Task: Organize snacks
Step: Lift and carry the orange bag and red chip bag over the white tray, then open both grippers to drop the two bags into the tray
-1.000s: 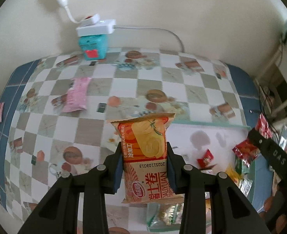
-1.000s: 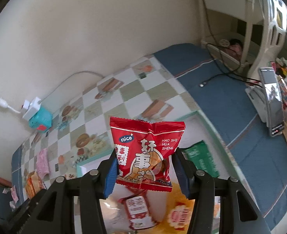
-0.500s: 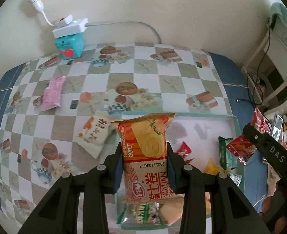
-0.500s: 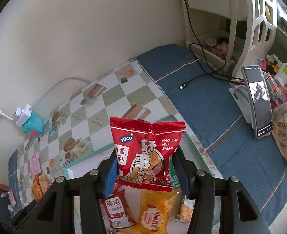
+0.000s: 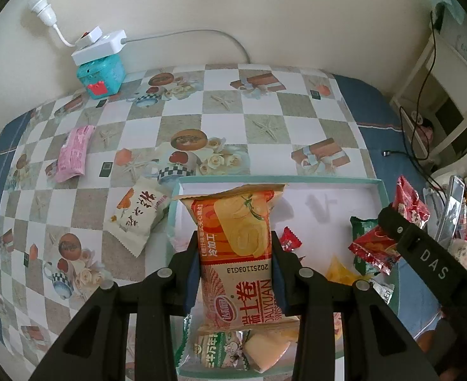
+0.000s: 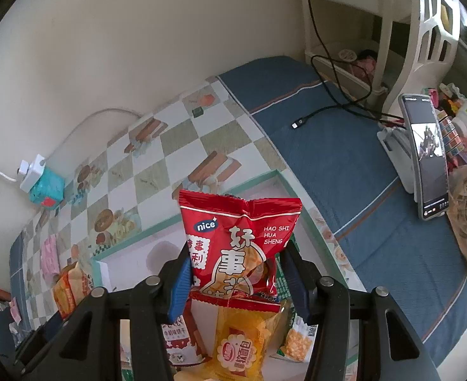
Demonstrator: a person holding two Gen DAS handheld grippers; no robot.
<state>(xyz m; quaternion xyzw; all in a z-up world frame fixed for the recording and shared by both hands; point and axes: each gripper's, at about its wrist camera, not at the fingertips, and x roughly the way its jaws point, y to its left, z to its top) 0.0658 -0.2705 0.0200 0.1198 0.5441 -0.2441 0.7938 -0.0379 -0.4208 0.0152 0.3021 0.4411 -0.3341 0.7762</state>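
Surface: a table against a cream wall, under a checkered cloth [image 5: 265,127] printed with teapots, roses and gift boxes; a blue cloth [image 6: 344,158] covers the far end.
Orange packet: a tall orange swiss-roll packet [image 5: 236,254] with a cake picture, red and white lettering and a printed date strip, held upright, hanging over the tray's left part.
Left gripper: the left gripper [image 5: 235,268] has its blue pads pinching the orange packet at both sides.
Red packet: a crinkled red peanut bag [image 6: 236,244] with a blue "nice" badge and white "HAO SHI HUA SHENG", upright above the tray.
Right gripper: the right gripper [image 6: 235,281] has its jaws closed on the red bag's lower half.
Tray: a shallow white tray with a teal rim [image 5: 265,179], holding a yellow bread packet [image 6: 240,346], a green packet [image 5: 362,231], a small red candy [image 5: 290,238] and a green-and-white packet [image 5: 217,347].
Outside the tray: a white-and-orange packet [image 5: 136,212] just beside its left edge; a pink packet [image 5: 75,152] well apart.
Wall side: a teal box [image 5: 101,76] bearing a white power strip [image 5: 98,46].
Far right: a phone [image 6: 427,155] upright on a stand.
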